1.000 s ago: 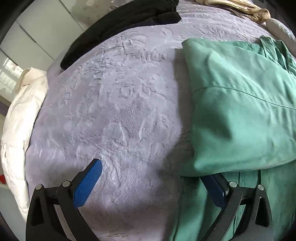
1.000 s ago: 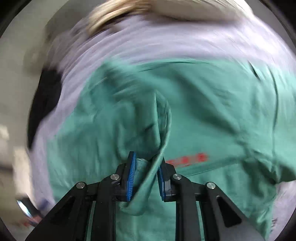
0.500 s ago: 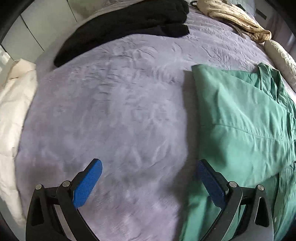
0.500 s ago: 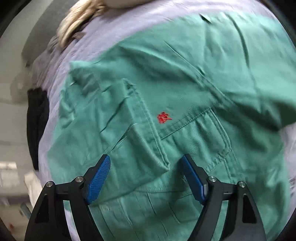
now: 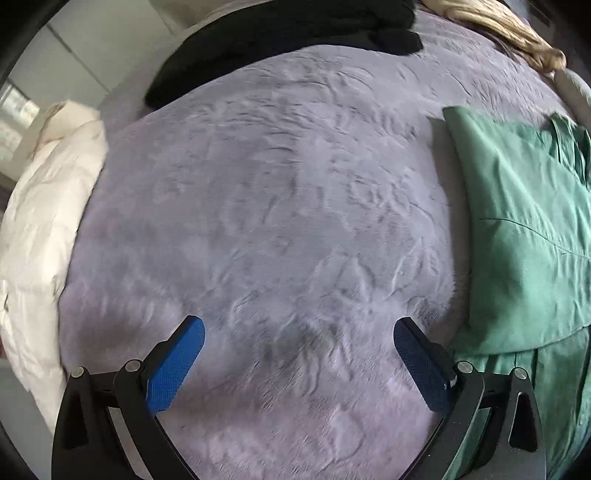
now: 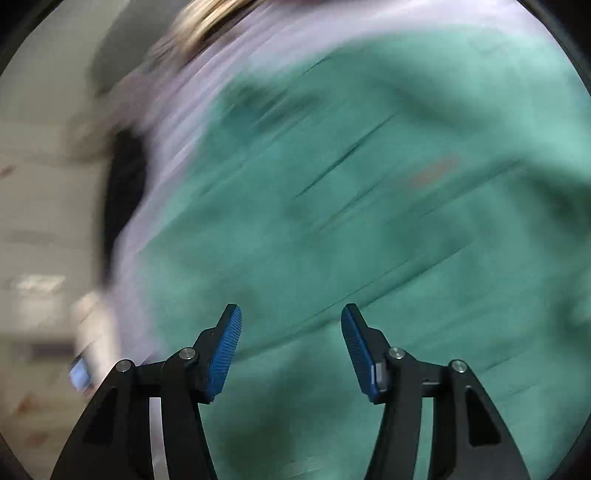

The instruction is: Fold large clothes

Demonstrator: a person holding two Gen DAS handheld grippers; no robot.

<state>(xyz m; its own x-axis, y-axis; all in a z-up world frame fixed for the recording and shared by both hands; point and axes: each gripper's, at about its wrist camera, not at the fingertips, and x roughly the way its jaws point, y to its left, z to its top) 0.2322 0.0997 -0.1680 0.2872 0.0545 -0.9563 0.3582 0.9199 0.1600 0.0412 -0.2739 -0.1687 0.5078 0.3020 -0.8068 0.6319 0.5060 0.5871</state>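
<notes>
A green shirt (image 5: 524,236) lies on the lilac bedspread (image 5: 280,206), partly folded, at the right of the left wrist view. My left gripper (image 5: 299,332) is open and empty over bare bedspread, to the left of the shirt's edge. In the right wrist view the green shirt (image 6: 369,192) fills most of the frame, blurred by motion. My right gripper (image 6: 291,321) is open and empty above it, touching nothing that I can see.
A black garment (image 5: 280,40) lies at the far edge of the bed. A beige garment (image 5: 509,33) lies at the far right. A cream duvet (image 5: 40,236) hangs at the bed's left side.
My right gripper let go of the green shirt fold, opened, and is now moving fast over the shirt. My left gripper drew left off the shirt's edge and stays open.
</notes>
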